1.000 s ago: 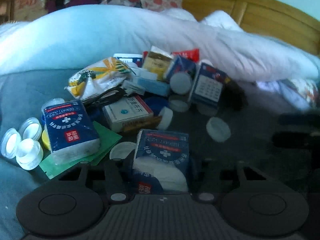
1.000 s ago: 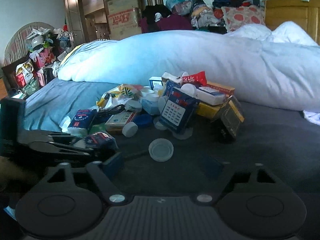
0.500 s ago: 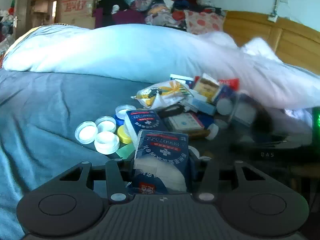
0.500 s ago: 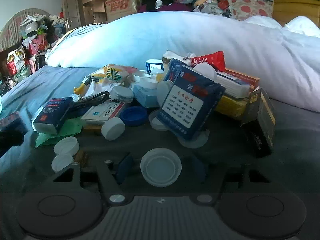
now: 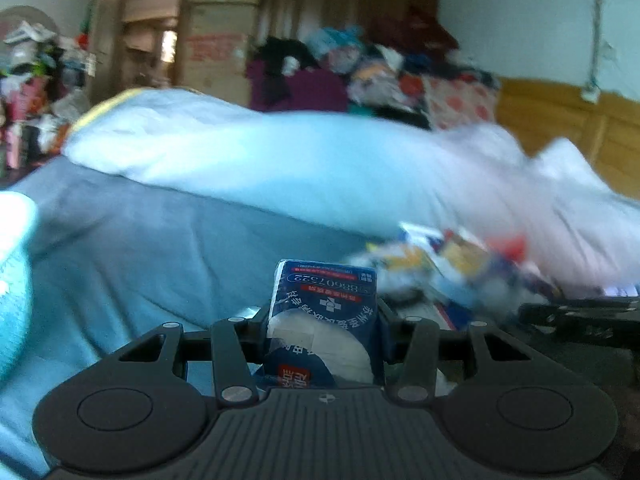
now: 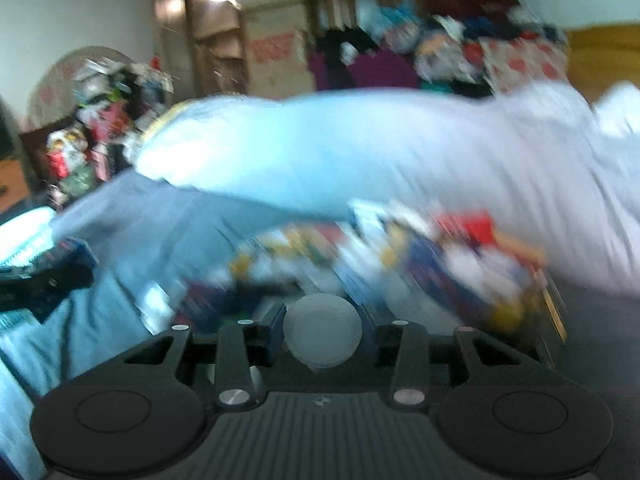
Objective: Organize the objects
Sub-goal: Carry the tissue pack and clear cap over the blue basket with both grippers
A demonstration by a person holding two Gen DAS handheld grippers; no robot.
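Observation:
My left gripper is shut on a dark blue tissue pack with white print, held upright and lifted over the blue bedsheet. My right gripper is shut on a white round cap, raised off the bed. The pile of boxes, packets and caps lies blurred on the bed, seen at the right of the left wrist view as the pile and across the middle of the right wrist view as the pile. The other gripper shows at the left edge of the right wrist view.
A big light blue and white duvet lies across the bed behind the pile. A wooden headboard stands at the right. Cardboard boxes and heaped clothes line the far wall. A light blue object is at the left edge.
Both grippers have lifted and swung left. The right gripper closed on the white cap and raised it. The left still carries the tissue pack, now clear of the pile.

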